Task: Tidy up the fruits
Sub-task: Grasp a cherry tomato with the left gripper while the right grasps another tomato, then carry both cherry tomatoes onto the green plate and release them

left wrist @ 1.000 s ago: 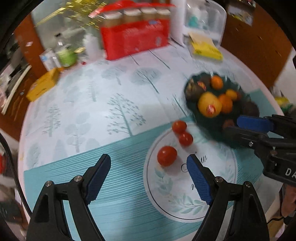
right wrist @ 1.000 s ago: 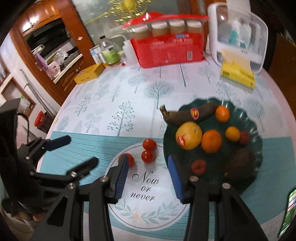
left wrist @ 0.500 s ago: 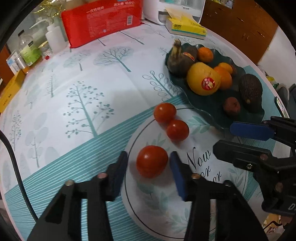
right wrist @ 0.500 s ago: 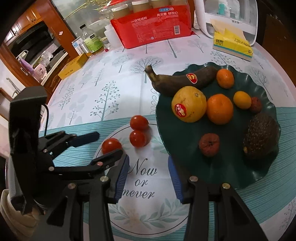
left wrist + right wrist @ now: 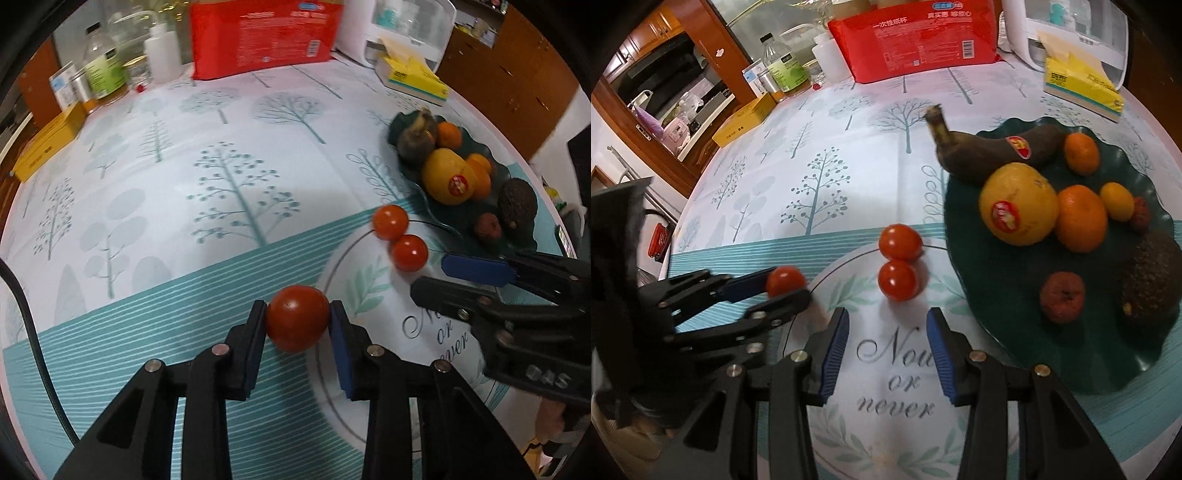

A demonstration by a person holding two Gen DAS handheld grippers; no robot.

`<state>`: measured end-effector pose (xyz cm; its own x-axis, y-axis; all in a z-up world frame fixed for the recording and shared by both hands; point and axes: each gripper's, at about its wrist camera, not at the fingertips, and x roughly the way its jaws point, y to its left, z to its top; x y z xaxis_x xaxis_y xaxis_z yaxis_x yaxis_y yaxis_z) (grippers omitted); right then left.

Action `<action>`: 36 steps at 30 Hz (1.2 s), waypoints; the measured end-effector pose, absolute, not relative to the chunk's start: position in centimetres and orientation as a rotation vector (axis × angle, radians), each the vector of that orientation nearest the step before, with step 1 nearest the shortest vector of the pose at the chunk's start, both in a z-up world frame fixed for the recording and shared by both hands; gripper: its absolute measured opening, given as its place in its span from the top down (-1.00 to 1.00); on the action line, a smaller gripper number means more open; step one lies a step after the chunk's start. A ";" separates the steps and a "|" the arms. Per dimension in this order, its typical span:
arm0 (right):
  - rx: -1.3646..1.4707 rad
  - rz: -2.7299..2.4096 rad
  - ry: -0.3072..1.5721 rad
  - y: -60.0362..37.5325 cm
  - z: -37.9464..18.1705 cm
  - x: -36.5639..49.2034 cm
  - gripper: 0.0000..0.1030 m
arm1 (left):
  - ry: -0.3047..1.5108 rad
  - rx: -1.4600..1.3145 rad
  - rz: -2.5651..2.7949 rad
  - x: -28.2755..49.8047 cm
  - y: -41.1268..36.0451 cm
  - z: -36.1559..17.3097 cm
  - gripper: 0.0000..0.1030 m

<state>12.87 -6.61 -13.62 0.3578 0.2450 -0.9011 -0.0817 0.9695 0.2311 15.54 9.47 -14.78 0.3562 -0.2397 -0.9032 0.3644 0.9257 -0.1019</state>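
A red tomato (image 5: 295, 326) sits between the blue pads of my left gripper (image 5: 297, 310), whose jaws are closing and press on both its sides just above the printed mat. The right wrist view shows that same tomato (image 5: 785, 278) in the left gripper (image 5: 783, 291). Two more tomatoes (image 5: 900, 242) (image 5: 898, 279) lie touching each other beside the dark green plate (image 5: 1071, 376). My right gripper (image 5: 886, 321) stands open right in front of the nearer one, with nothing between its fingers. The plate holds a yellow citrus (image 5: 1019, 205), a dark banana (image 5: 993, 155), oranges and an avocado (image 5: 1152, 280).
At the back of the round table stand a red package (image 5: 916, 37), a white appliance (image 5: 1071, 29), a yellow tissue box (image 5: 1082, 88), bottles (image 5: 783, 70) and a flat yellow box (image 5: 746, 118). The table's edge curves close on the left.
The left gripper came down over the nearest tomato and its jaws closed from wide open onto it. The right gripper sank closer to the table and the two tomatoes.
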 end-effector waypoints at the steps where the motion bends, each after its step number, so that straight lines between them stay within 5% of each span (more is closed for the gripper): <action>1: 0.150 0.206 1.185 -6.4 -13.9 13.2 0.15 | 1.141 0.118 -0.388 15.6 9.7 -14.7 0.37; 12: 0.089 0.161 1.168 -5.2 -15.2 14.9 0.46 | 1.130 0.063 -0.351 15.2 12.1 -13.8 0.37; 25: 0.085 0.224 1.170 -4.7 -13.6 12.7 0.48 | 1.102 0.042 -0.356 13.1 11.0 -11.1 0.37; 36: 0.108 0.227 1.074 -10.2 -6.1 10.8 0.48 | 1.006 0.053 -0.437 12.8 3.7 -4.0 0.37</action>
<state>10.78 -10.20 -6.11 0.4561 0.2359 -0.8581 -0.1314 0.9715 0.1972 12.79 3.69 -3.96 0.4568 -0.3304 -0.8259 0.3785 0.9124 -0.1557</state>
